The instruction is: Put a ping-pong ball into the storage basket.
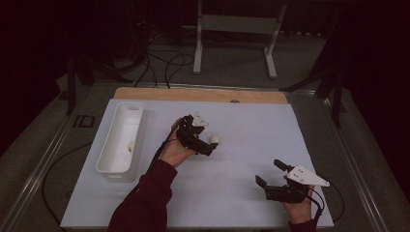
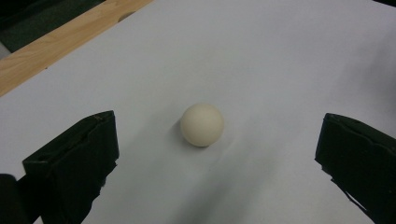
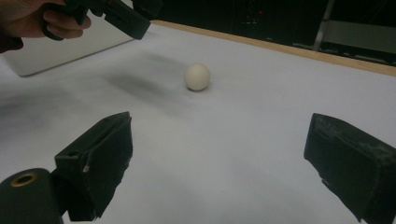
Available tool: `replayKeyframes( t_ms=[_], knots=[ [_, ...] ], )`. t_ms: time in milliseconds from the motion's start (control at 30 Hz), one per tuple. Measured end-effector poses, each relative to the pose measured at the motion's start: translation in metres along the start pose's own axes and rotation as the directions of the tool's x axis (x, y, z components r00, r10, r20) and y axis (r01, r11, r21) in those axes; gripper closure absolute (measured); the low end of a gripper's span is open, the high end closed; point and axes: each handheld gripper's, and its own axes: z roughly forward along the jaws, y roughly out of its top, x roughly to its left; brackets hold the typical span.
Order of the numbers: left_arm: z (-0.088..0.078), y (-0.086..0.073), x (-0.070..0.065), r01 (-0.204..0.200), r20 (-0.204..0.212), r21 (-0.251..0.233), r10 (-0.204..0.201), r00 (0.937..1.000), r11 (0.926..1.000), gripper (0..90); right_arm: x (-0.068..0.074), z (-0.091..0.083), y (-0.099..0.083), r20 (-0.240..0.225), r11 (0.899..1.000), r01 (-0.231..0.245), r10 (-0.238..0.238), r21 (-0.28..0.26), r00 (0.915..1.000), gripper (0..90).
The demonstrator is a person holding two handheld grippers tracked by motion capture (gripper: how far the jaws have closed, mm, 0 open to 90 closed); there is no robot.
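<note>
A cream ball point(image 1: 214, 140) rests on the white sheet point(image 1: 251, 130) near the table's middle. My left gripper point(image 1: 207, 140) is right beside it, open. In the left gripper view the ball point(image 2: 202, 124) lies on the sheet between the wide-spread jaws of that gripper point(image 2: 218, 120), touching neither. My right gripper point(image 1: 268, 172) is held open near the front right, with nothing in it. From the right gripper view, the ball point(image 3: 197, 77) sits well ahead of the open right gripper point(image 3: 220, 120), and the left gripper point(image 3: 122, 17) hovers at upper left.
A long white bin point(image 1: 107, 145) stands on the sheet's left side with a second cream ball point(image 1: 130, 147) inside; its wall point(image 3: 56, 51) is also in the right gripper view. A wooden table edge point(image 1: 203, 94) runs along the back. Beyond it, a white frame point(image 1: 232, 24) and cables point(image 1: 164, 63) on the floor.
</note>
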Motion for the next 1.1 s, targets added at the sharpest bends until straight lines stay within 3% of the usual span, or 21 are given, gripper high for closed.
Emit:
replayKeyframes(
  t_ms=[1100],
  knots=[
    [0.023,-0.004,0.003,0.011,-0.009,0.033,-0.010,0.9999,0.9994,0.1,0.000,-0.001,0.000,0.000,1.000,-0.005,0.005,-0.002,1.0000,7.8]
  ],
)
